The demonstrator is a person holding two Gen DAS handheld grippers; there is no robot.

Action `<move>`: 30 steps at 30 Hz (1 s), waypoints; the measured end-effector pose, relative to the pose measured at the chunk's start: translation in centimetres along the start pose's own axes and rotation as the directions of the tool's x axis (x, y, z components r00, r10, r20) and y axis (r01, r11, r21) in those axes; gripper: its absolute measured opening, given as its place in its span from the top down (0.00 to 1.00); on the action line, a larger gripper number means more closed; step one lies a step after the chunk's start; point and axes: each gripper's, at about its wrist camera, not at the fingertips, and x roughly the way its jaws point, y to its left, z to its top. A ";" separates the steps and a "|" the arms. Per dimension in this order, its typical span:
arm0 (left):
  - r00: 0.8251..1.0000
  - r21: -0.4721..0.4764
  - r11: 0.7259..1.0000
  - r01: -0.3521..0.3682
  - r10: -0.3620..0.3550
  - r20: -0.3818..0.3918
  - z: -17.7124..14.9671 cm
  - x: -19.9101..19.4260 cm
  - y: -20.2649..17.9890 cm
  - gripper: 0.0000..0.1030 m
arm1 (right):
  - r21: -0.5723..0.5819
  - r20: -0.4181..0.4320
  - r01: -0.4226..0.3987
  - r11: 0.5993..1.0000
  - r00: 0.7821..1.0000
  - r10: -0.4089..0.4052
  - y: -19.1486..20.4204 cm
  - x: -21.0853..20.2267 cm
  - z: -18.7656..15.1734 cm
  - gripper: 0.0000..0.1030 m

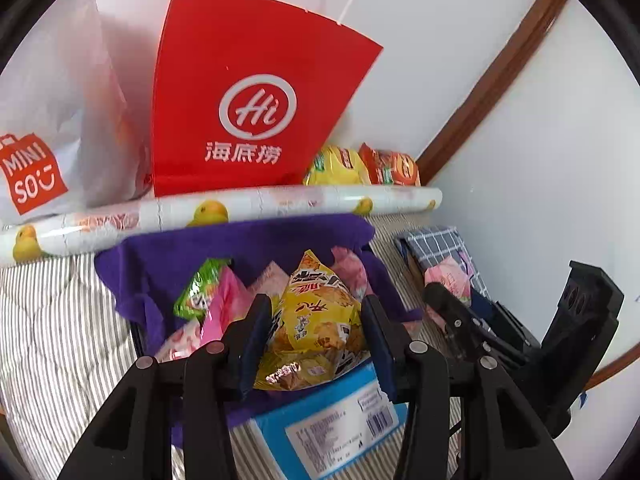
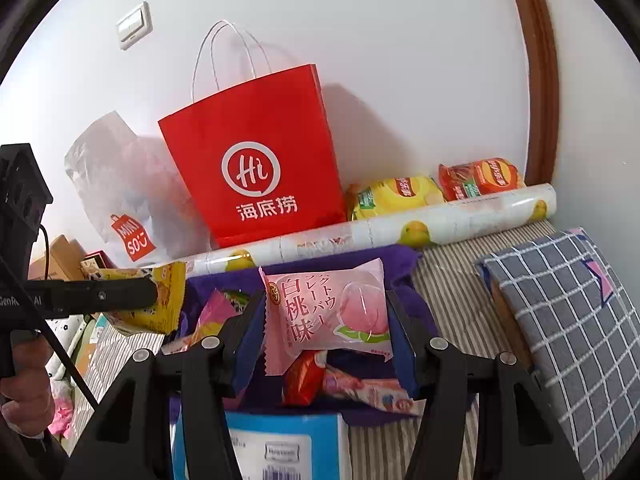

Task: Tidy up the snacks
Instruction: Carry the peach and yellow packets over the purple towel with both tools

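My left gripper (image 1: 316, 328) is shut on a yellow snack packet (image 1: 316, 312), its blue pads pressing both sides. It hangs above a purple-lined bin (image 1: 240, 248) holding several snack packets, green and pink among them. My right gripper (image 2: 326, 320) is shut on a pink peach-print packet (image 2: 328, 312), above the same purple bin (image 2: 404, 260). In the left wrist view the right gripper (image 1: 444, 294) shows at the right with the pink packet (image 1: 450, 280). The right wrist view has the left gripper (image 2: 154, 294) at the left with the yellow packet (image 2: 166, 312).
A red paper bag (image 1: 248, 92), a white Miniso bag (image 1: 48, 128) and a duck-print roll (image 1: 240, 212) line the wall. Yellow (image 2: 396, 196) and red chip bags (image 2: 480, 176) lie behind the roll. A blue box (image 1: 328, 428) sits near me, a checked cushion (image 2: 568, 320) at right.
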 end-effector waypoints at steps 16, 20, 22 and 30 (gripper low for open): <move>1.000 -0.070 0.997 -0.018 0.017 -0.011 1.1 2.0 4.2 0.57 | -0.014 0.014 -0.016 1.000 1.000 0.016 1.5 5.2 2.0 0.46; 0.999 -0.072 0.997 -0.027 0.025 -0.021 1.1 2.6 4.4 0.57 | -0.016 -0.012 0.001 1.000 1.000 -0.001 1.1 6.5 1.3 0.46; 0.999 -0.079 0.996 -0.031 0.028 -0.030 1.0 2.9 4.6 0.57 | -0.010 -0.020 0.004 1.000 1.000 -0.004 0.8 6.9 1.0 0.46; 0.999 -0.091 0.996 -0.026 0.022 -0.045 1.1 3.6 5.0 0.57 | 0.013 -0.063 -0.008 1.000 0.998 0.008 0.2 8.3 -0.1 0.46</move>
